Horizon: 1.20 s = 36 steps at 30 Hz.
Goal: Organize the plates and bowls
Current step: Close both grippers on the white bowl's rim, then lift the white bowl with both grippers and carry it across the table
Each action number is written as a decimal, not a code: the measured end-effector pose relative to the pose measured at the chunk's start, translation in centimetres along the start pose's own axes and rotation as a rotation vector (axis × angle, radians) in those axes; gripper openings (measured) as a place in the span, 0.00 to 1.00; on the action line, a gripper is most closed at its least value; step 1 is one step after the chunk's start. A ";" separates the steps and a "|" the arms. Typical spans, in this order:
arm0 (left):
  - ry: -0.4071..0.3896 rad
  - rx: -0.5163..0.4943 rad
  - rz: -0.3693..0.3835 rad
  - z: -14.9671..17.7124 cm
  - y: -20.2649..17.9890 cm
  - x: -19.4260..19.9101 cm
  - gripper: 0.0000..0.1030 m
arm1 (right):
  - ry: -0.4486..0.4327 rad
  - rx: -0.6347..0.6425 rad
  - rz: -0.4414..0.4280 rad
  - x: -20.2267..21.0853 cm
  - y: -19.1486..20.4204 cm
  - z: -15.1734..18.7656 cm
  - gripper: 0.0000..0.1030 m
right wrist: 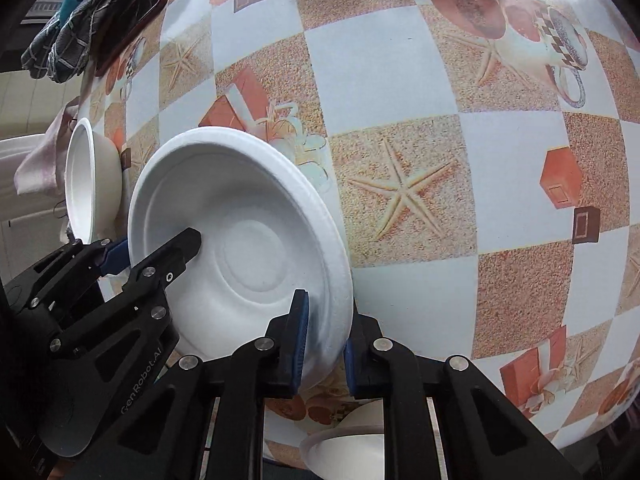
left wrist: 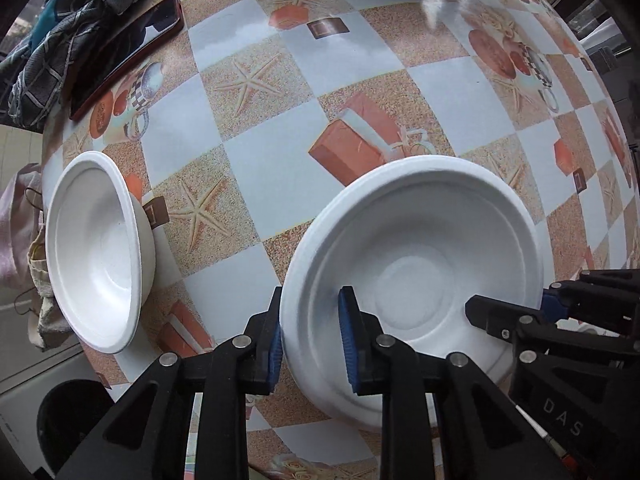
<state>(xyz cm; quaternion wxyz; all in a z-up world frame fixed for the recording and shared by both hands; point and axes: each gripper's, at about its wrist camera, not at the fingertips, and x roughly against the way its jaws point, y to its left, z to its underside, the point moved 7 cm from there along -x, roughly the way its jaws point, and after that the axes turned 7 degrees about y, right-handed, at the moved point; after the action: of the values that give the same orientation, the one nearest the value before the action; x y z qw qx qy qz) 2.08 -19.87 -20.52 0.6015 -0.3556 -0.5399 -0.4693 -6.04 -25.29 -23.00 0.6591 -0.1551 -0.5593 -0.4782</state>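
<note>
A white foam plate (left wrist: 416, 264) (right wrist: 240, 240) is held over the patterned table by both grippers. My left gripper (left wrist: 310, 336) is shut on its left rim, one pad inside and one outside. My right gripper (right wrist: 326, 340) is shut on its right rim; it also shows at the right of the left wrist view (left wrist: 516, 312). The left gripper also shows in the right wrist view (right wrist: 160, 252). A white foam bowl (left wrist: 96, 252) (right wrist: 90, 176) stands at the table's left edge. Another white bowl (right wrist: 344, 436) shows partly below the right gripper.
A dark phone (left wrist: 128, 52) (right wrist: 136, 12) and a crumpled checked cloth (left wrist: 68, 28) (right wrist: 72, 28) lie at the far left corner. A pinkish cloth (right wrist: 40, 160) hangs past the table's left edge (left wrist: 52, 152). The tablecloth (right wrist: 440, 200) has checks, starfish and cups.
</note>
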 end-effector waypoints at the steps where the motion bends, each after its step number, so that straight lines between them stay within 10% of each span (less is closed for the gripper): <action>1: 0.004 0.004 -0.003 0.7 0.0 -0.1 0.26 | 0.005 0.008 0.003 -0.3 0.2 0.5 0.18; 14: -0.043 0.029 0.047 7.2 -0.9 4.2 0.26 | -0.069 0.057 0.020 2.7 1.8 5.0 0.18; 36: -0.089 -0.368 0.054 9.3 -13.5 7.9 0.30 | -0.165 -0.320 -0.043 4.8 -7.8 14.9 0.18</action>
<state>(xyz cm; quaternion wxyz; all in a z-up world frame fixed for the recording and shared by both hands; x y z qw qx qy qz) -13.80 -16.74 -12.31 0.5142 -0.4945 -0.4615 -0.5273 -21.46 -20.30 -16.44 0.5676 -0.2848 -0.5314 -0.5607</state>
